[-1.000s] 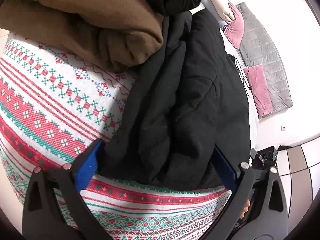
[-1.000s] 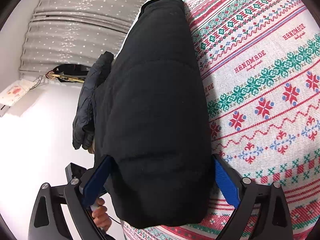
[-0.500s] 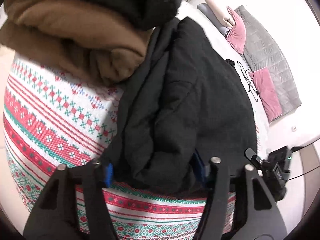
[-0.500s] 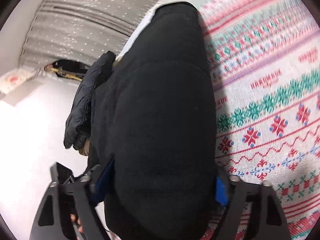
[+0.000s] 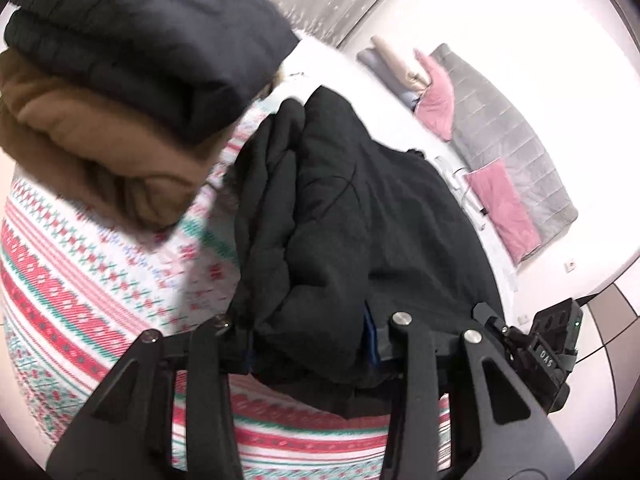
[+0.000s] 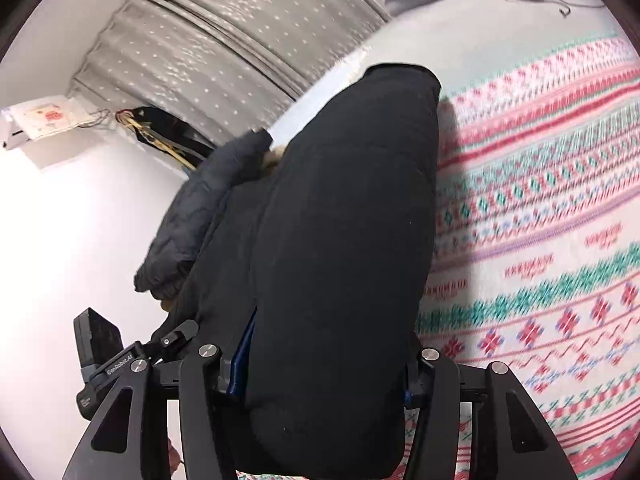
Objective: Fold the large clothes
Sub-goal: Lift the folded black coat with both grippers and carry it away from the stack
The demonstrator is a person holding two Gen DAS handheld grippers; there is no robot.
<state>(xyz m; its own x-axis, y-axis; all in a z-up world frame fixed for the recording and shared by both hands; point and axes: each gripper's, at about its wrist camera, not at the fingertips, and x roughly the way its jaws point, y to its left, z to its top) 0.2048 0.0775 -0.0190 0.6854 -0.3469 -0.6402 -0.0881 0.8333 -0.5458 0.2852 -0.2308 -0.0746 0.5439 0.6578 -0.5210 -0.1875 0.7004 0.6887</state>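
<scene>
Left wrist view: left gripper (image 5: 308, 344) closing, pads pressed into near edge of black jacket (image 5: 360, 216) on patterned blanket (image 5: 80, 264). Brown garment (image 5: 92, 152) and dark garment (image 5: 136, 40) stacked just beside it. Right wrist view: right gripper (image 6: 324, 376) closing likewise, black jacket pinched between pads (fabric bulging).

A bed spread with a red, green and white patterned blanket (image 5: 80, 280) carries a folded black padded jacket (image 5: 360, 220). Beside it, a folded brown garment (image 5: 92, 148) rests on the blanket, a dark navy quilted one (image 5: 140, 40) stacked on top.
</scene>
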